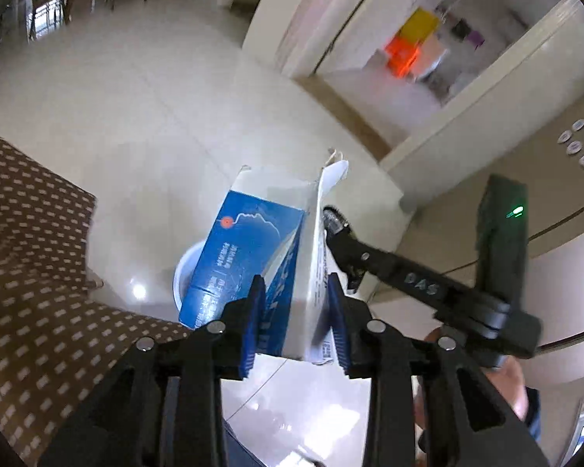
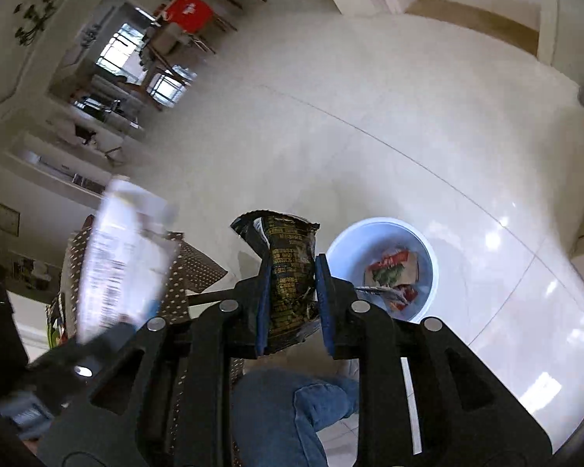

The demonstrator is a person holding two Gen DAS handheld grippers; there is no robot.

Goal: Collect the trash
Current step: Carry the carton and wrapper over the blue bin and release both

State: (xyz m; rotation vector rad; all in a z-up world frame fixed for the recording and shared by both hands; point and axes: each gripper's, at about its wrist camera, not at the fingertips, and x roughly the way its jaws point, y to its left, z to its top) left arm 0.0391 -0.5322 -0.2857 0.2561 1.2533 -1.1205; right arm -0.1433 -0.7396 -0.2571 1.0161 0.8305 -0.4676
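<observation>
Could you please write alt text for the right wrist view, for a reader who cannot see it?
The right tool is shut on a crumpled black snack bag, held above a glossy tiled floor. Just beyond it stands a white bin already holding wrappers. At left, blurred, the other tool carries a white carton.

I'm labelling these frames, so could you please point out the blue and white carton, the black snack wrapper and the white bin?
blue and white carton [image 1: 249, 249]: left wrist view, its blue printed face.
black snack wrapper [image 2: 292, 268]: right wrist view, its text-covered middle.
white bin [image 2: 428, 257]: right wrist view, its inner wall.
</observation>
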